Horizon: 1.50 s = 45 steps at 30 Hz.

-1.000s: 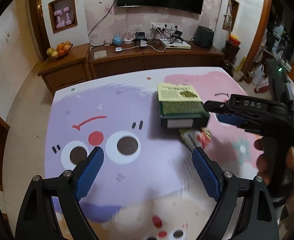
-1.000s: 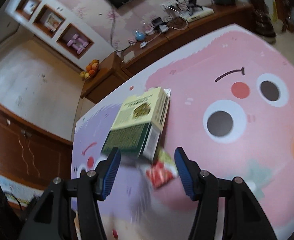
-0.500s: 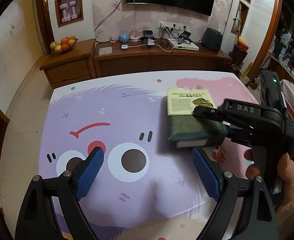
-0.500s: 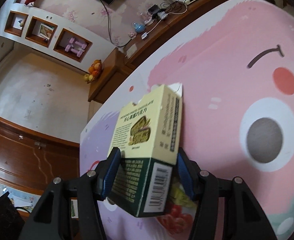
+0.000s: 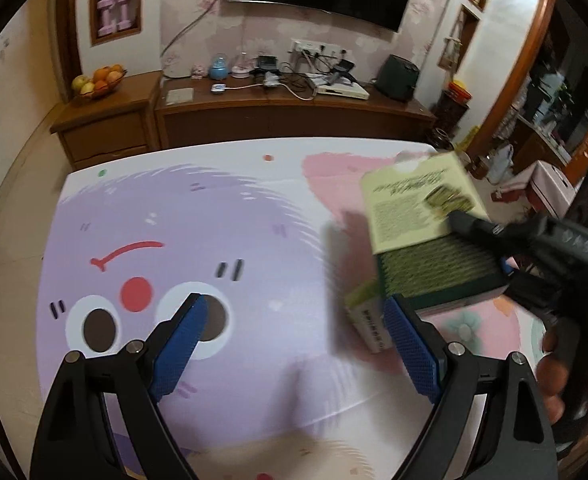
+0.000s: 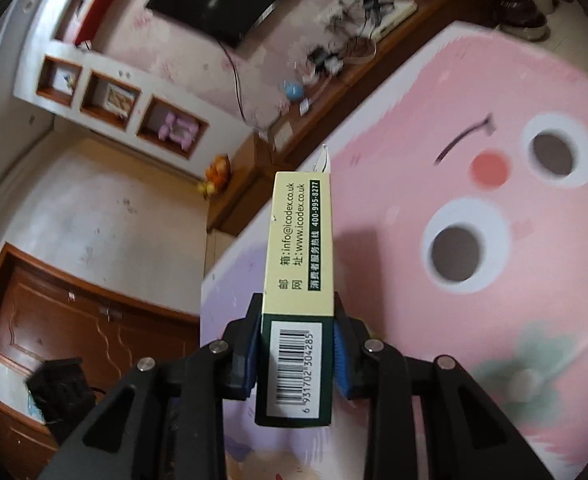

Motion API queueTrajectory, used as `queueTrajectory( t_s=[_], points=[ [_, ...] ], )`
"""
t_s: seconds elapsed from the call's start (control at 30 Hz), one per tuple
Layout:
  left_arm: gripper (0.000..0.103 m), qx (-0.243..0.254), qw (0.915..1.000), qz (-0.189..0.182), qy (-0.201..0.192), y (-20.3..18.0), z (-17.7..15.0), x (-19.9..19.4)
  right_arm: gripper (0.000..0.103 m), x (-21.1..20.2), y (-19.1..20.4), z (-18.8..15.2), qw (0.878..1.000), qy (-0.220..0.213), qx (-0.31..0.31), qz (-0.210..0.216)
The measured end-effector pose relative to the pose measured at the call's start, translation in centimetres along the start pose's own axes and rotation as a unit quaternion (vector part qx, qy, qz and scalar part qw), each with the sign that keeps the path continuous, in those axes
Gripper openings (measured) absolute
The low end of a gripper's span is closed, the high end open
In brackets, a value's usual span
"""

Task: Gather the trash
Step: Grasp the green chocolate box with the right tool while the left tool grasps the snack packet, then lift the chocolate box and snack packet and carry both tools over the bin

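A green-and-cream carton [image 6: 300,240] stands on edge between my right gripper's [image 6: 297,344] blue pads, barcode end towards the camera. The jaws are closing and both pads press its flat sides. In the left wrist view the same carton [image 5: 418,208] hangs tilted above the right side of the table, with the black right gripper [image 5: 478,248] on it. Below it a pale green snack wrapper [image 5: 368,322] lies on the cartoon tablecloth [image 5: 173,220], just beside my left gripper's right finger. My left gripper [image 5: 294,308] is wide open over the cloth with nothing between its fingers.
A wooden sideboard [image 5: 294,108] with cables and small devices runs along the far wall under a TV. A fruit bowl [image 5: 97,80] sits on a low cabinet at the back left. A person's hand [image 5: 574,380] holds the right gripper at the right edge.
My right gripper closed on the carton, lifted it off the table and turned it on edge. The wrapper under it now shows. My left gripper moved a little towards that wrapper.
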<state>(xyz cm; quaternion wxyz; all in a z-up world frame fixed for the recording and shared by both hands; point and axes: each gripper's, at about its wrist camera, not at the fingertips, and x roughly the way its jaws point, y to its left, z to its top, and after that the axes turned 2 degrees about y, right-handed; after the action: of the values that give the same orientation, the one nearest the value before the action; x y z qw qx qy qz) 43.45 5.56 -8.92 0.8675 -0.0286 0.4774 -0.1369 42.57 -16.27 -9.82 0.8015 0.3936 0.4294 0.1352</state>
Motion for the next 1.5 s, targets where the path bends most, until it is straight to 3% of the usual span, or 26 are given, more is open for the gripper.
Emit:
queueTrajectory(
  t_s=[0.23, 0.43, 0.57, 0.63, 0.67, 0.73, 0.8, 0.9, 1.2, 1.37, 1.5],
  points=[
    [0.089, -0.013, 0.9988, 0.01, 0.047, -3.5, 0.9, 4.2, 0.029, -5.8, -2.1, 1.1, 0.993, -0.085, -0.025, -0.084],
    [0.088, -0.048, 0.9936, 0.032, 0.098, -5.5, 0.9, 8.3, 0.029, -7.6, -2.7, 1.0, 0.977, -0.113, -0.082, -0.16],
    [0.066, -0.061, 0.9893, 0.04, 0.126, -6.5, 0.6, 9.9, 0.029, -7.4, -3.1, 0.8, 0.975, -0.103, -0.093, -0.171],
    [0.059, -0.063, 0.989, 0.051, 0.124, -6.8, 0.5, 10.0, 0.029, -7.3, -3.3, 0.6, 0.976, -0.097, -0.096, -0.172],
    [0.045, -0.061, 0.9892, 0.05, 0.123, -7.1, 0.5, 10.0, 0.029, -7.3, -3.4, 0.4, 0.976, -0.095, -0.098, -0.171],
    [0.036, -0.06, 0.9898, 0.044, 0.122, -7.4, 0.4, 9.8, 0.029, -7.5, -3.5, 0.1, 0.976, -0.093, -0.1, -0.169],
    [0.024, -0.054, 0.9914, 0.048, 0.109, -7.6, 0.3, 9.0, 0.029, -7.5, -3.4, -0.1, 0.977, -0.09, -0.101, -0.167],
    [0.019, -0.05, 0.9925, 0.047, 0.102, -7.7, -0.3, 7.2, 0.029, -8.0, -3.3, -0.7, 0.978, -0.085, -0.103, -0.163],
    [0.018, -0.059, 0.9953, -0.004, 0.076, -7.3, -3.7, -1.0, 0.029, -11.9, -1.8, -5.4, 0.98, -0.071, -0.118, -0.144],
    [0.018, -0.061, 0.9955, -0.04, 0.061, -8.2, -7.9, -6.1, 0.029, -15.4, -1.0, -9.6, 0.98, -0.06, -0.131, -0.137],
    [0.018, -0.035, 0.9964, -0.063, 0.046, -10.1, -12.4, -9.7, 0.029, -18.8, -0.4, -13.9, 0.982, -0.052, -0.134, -0.124]
  ],
)
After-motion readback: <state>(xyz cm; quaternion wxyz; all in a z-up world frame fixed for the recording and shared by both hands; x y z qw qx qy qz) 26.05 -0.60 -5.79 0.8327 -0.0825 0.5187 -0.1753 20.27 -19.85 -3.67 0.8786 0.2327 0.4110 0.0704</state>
